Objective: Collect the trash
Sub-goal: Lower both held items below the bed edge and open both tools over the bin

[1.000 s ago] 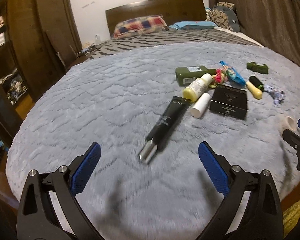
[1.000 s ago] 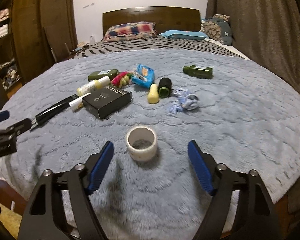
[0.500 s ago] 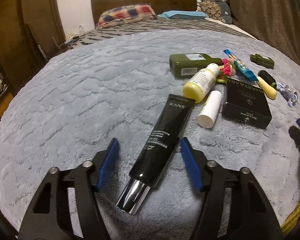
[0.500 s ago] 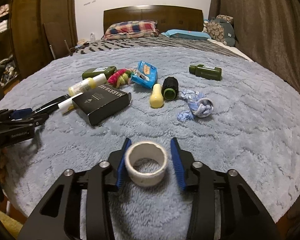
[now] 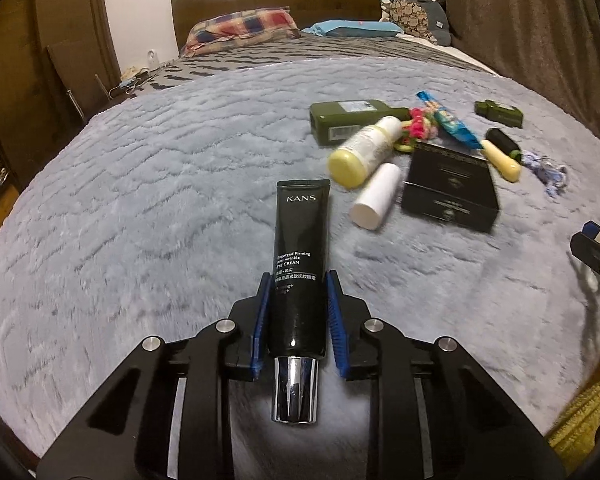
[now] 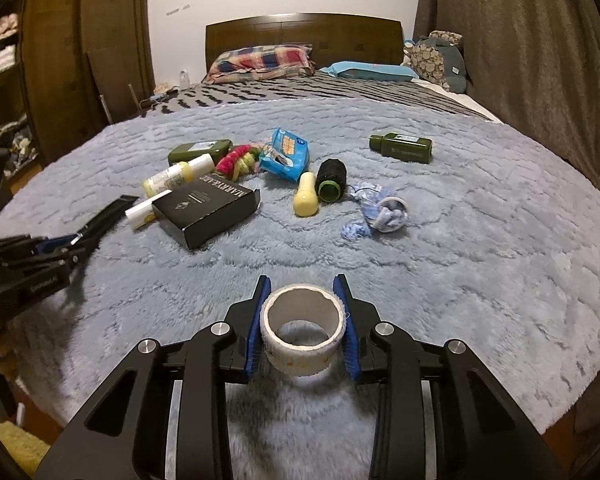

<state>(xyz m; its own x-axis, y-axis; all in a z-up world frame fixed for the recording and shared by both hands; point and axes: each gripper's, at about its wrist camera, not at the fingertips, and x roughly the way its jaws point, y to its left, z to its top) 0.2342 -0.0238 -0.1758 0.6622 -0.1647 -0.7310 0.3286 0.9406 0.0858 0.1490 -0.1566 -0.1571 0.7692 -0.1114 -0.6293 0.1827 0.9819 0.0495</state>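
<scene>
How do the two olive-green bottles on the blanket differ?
The larger green bottle lies at the left among the clutter, beside the yellow lotion bottle; the smaller green bottle lies alone at the right. The larger shows a pale label; the smaller's face is dark. Both lie flat.

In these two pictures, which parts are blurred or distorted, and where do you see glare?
Left wrist view: the black box and yellow bottle are smeared by motion blur; the black tube in the left hand-held gripper stays sharp, with glare on its silver cap. Right wrist view: mostly sharp, and the tape roll in the right hand-held gripper casts a soft shadow. Both views: fisheye bends the blanket edge into a curve.
</scene>
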